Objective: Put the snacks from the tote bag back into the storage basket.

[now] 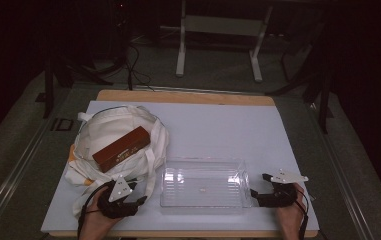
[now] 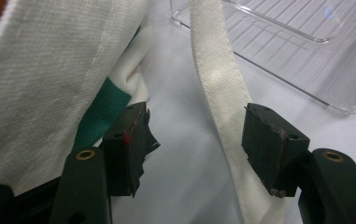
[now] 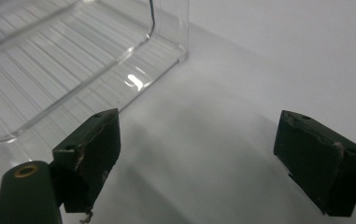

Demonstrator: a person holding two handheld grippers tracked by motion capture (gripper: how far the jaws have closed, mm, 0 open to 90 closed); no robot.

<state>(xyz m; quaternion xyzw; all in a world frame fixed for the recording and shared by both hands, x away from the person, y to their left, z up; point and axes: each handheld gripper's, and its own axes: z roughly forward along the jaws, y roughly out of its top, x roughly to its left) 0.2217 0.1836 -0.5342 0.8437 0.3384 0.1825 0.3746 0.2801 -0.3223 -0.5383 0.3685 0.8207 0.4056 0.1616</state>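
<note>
A cream cloth tote bag (image 1: 115, 135) lies at the left of the white table, with a brown box (image 1: 121, 148) resting on top of it. My left gripper (image 1: 125, 196) is open at the bag's near edge; in the left gripper view a bag strap (image 2: 217, 88) runs between the jaws, close to the right pad (image 2: 269, 144), with bag cloth (image 2: 49, 70) and a green patch (image 2: 105, 105) by the left one. A clear plastic tray (image 1: 204, 182) stands empty at centre front. My right gripper (image 1: 263, 188) is open beside its right end, with nothing between the pads.
The white sheet (image 1: 218, 125) covers a wooden tabletop, bare behind the tray and to the right. A dark floor, cables and metal table legs (image 1: 180, 45) lie beyond the far edge. A tray corner (image 3: 166, 42) sits just ahead of the right gripper's left pad.
</note>
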